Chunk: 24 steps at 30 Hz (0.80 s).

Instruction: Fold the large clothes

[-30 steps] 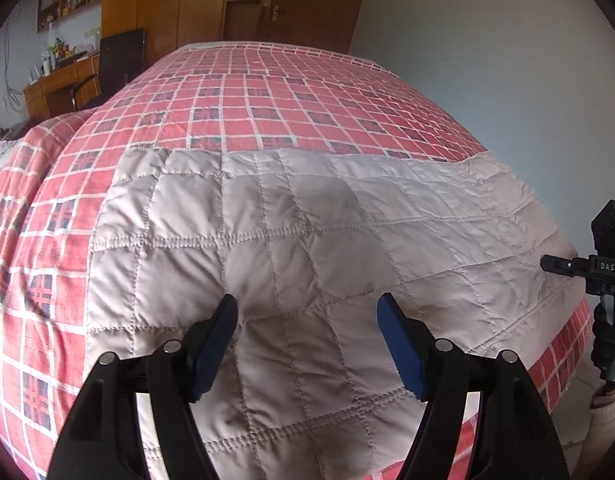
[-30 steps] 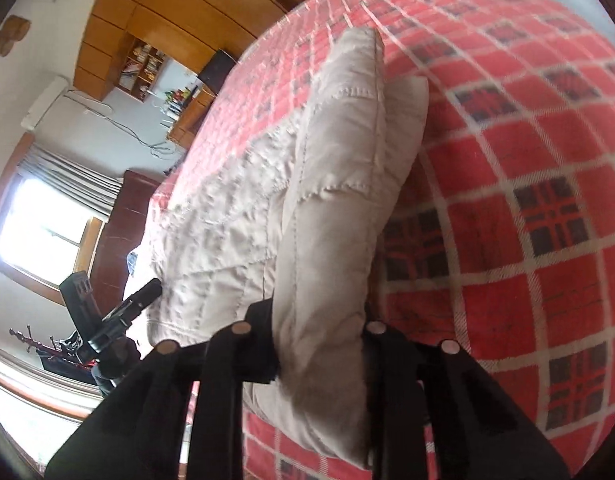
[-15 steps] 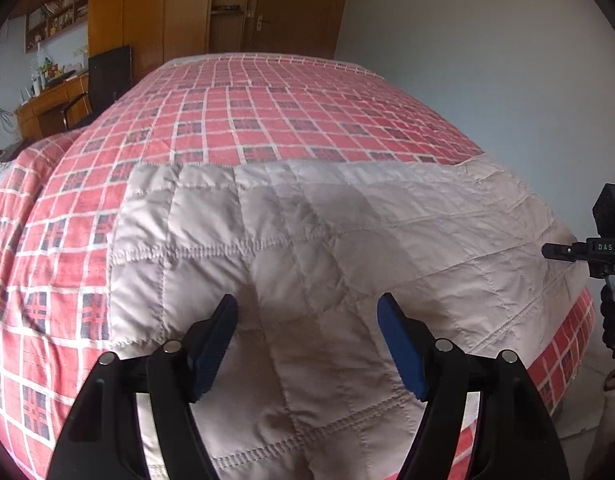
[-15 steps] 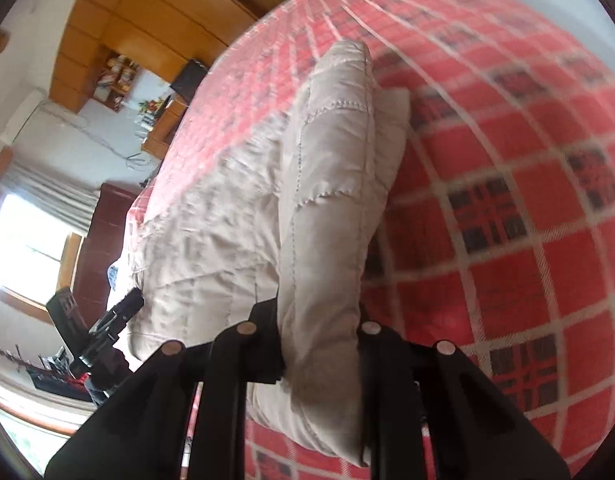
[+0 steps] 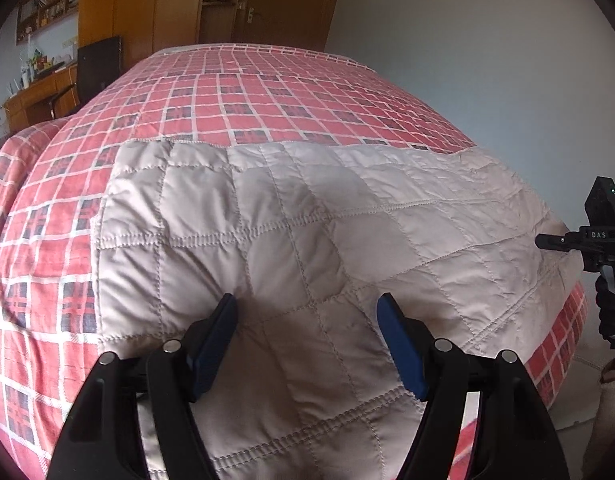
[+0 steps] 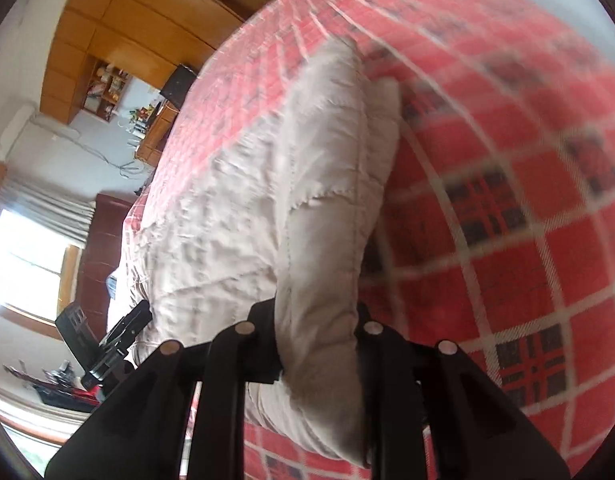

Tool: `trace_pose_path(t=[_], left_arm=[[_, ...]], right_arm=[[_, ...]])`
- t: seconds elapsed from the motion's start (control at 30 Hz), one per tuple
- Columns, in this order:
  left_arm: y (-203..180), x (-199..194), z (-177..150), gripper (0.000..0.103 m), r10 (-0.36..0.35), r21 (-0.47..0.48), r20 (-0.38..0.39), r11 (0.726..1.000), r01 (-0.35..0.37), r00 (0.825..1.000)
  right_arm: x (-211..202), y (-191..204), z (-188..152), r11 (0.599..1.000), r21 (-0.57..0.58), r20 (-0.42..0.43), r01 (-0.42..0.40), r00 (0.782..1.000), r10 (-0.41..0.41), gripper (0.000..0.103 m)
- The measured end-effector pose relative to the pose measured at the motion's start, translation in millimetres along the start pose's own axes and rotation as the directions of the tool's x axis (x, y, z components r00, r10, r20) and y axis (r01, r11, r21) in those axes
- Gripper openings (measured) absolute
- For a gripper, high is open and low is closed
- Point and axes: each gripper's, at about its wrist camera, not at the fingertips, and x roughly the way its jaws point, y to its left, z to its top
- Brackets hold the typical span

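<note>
A large beige quilted garment (image 5: 307,232) lies spread across a bed with a red checked cover (image 5: 243,92). My left gripper (image 5: 307,320) hovers open just over the garment's near part, blue pads wide apart, nothing between them. In the right wrist view the garment's folded edge (image 6: 327,200) rises as a thick ridge, and my right gripper (image 6: 319,320) is shut on it near the bed's side. The right gripper also shows at the right edge of the left wrist view (image 5: 595,240). The left gripper appears at lower left in the right wrist view (image 6: 103,344).
A wooden wardrobe and door (image 5: 235,4) stand behind the bed, a desk with a dark chair (image 5: 95,68) at the left. A pale wall (image 5: 487,60) runs along the bed's right side. A bright window with curtains (image 6: 27,240) is seen in the right wrist view.
The left gripper has drawn back and shifted left, so more of the garment and its left edge show. The right gripper keeps its hold and swings, blurring its view.
</note>
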Motion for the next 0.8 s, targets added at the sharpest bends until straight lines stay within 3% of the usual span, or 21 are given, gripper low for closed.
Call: trace_pose_path(t=[0.07,0.17,0.37,0.63,0.8], left_arm=[[4.7,-10.0,4.9,0.072,-0.067,-0.034,-0.01,0.997,0.067,0.998],[4.7,-23.2,10.4,0.072,-0.109,-0.053,-0.015,0.993,0.108,0.994],[9.6,-37.8,21.1,0.072,-0.226,-0.129,-0.022,0.967,0.221,0.974],[23.3,-30.3,34.0,0.073,-0.393,-0.243,-0.014,0.893,0.378,0.919],[28.4,-2.8,43.2,0.073,-0.471,-0.307,-0.03,0.844,0.44,0.882]], right_arm=[[-10.6,24.8,2.5,0.998,-0.053,0.02,0.028,0.999,-0.027,0.018],[-17.9,77.2,4.9,0.982,-0.176,0.042,0.064,0.997,-0.058,0.018],[12.5,177.2,-9.0,0.909,-0.409,0.011,0.082,0.996,-0.085,0.018],[88.9,227.3,-43.8,0.83,-0.55,-0.066,0.094,0.986,-0.155,0.025],[121.5,232.0,-61.2,0.82,-0.571,-0.117,0.05,0.983,-0.141,0.034]])
